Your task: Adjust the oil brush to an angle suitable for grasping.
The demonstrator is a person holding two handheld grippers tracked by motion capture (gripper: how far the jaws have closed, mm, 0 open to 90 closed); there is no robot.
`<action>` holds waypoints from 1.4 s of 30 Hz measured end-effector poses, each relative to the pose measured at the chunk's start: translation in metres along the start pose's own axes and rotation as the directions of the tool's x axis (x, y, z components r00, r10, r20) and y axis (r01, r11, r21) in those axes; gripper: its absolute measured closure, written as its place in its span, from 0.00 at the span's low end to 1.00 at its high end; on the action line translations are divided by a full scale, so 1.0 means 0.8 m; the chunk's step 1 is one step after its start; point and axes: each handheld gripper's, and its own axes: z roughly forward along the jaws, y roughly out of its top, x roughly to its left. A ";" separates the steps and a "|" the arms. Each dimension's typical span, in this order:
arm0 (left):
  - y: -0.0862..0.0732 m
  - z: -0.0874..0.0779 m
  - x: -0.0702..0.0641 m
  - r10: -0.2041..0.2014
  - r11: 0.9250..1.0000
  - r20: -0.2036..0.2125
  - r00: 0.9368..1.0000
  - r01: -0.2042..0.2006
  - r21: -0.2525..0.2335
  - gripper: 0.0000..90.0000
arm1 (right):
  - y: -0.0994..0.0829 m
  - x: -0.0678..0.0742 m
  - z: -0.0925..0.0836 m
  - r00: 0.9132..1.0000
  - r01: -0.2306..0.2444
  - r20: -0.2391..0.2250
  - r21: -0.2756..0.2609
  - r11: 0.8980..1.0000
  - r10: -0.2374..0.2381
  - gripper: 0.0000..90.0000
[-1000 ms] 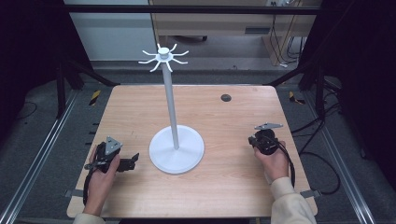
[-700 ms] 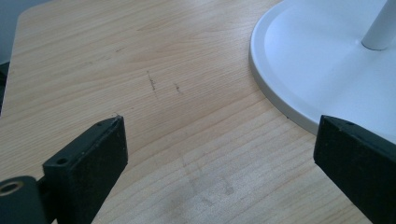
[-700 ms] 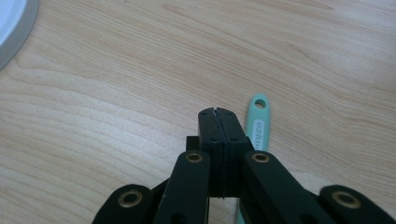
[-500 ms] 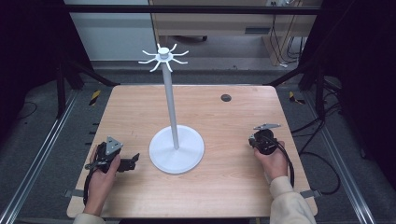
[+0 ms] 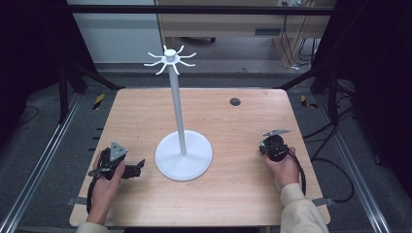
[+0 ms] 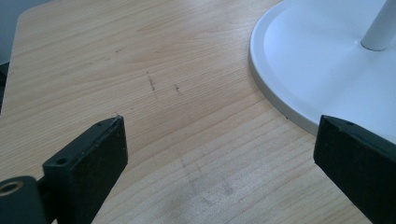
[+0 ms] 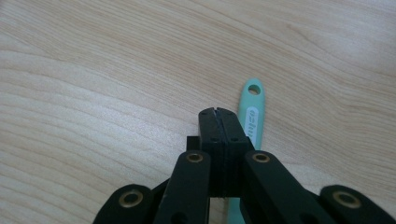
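Note:
A tall white stand [image 5: 177, 104] with a ring of hooks on top rises from a round white base [image 5: 183, 156] at the table's middle. To the base's left, my left gripper [image 5: 133, 170] rests in a hand on the wood, and in the left gripper view it [image 6: 219, 135] is open with bare table between the jaws and the base's rim [image 6: 285, 100] beside the right jaw. At the table's right, a hand holds my right gripper [image 5: 267, 145]. Its jaws [image 7: 217, 114] are shut together just above the wood. A mint-green handle [image 7: 252, 114] with a hole at its end lies flat beneath and beside them, not gripped.
A small dark round hole [image 5: 235, 102] marks the wooden tabletop [image 5: 233, 194] toward the back right. Black frame bars and metal rails border the table, and cables trail on the floor at the right.

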 end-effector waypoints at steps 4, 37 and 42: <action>0.000 0.000 0.000 -0.001 1.000 0.001 1.000 0.001 -0.001 0.03 | -0.001 -0.002 0.001 1.000 -0.005 0.004 0.009 1.000 0.005 1.00; 0.000 0.001 -0.001 0.001 1.000 0.005 1.000 -0.001 0.002 0.03 | -0.005 -0.017 -0.002 0.993 -0.107 0.060 0.033 0.994 0.105 1.00; -0.001 0.001 -0.002 0.001 1.000 0.004 1.000 -0.001 0.003 0.03 | -0.005 -0.015 -0.008 0.994 -0.106 0.041 0.013 0.994 0.105 0.97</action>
